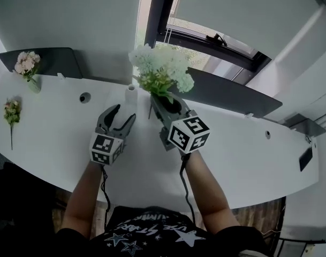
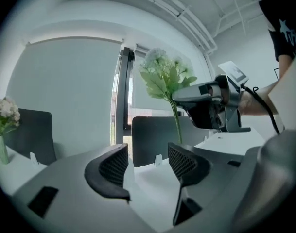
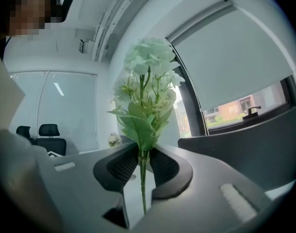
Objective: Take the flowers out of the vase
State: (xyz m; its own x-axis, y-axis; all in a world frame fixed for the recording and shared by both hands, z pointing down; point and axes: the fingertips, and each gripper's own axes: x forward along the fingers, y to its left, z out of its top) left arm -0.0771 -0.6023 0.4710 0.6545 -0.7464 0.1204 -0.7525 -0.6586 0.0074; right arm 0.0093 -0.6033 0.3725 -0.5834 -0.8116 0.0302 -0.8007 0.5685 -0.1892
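Flowers (image 1: 160, 68), a white and pale-green bunch, are riding up in the air above the desk (image 1: 61, 127), held by the right gripper (image 1: 161, 97). In the right gripper view its jaws are pinching the thin green stem (image 3: 143, 178) just under the lowest leaves, with the blooms (image 3: 148, 72) standing upright above the pads. The lower end of the stem is hanging free below the jaws. In the head view that end is showing just beside the gripper, apart from the small white vase (image 1: 130, 93), which is standing on the desk to the left of the bunch.

The left gripper (image 1: 124, 112) is hovering beside the right one, nearer the person than the vase. Its jaws are standing spread, and the left gripper view (image 2: 148, 166) is showing nothing between them, only desk and a dark divider (image 2: 152, 135) beyond. That same view is catching the bunch (image 2: 165, 76) and the right gripper (image 2: 179, 98) from the side, with the stem dangling straight down.

Far off at the left end of the desk, pink flowers (image 1: 27, 63) are standing in a second vase, and a pink sprig (image 1: 12, 113) is lying flat on the desktop near them.
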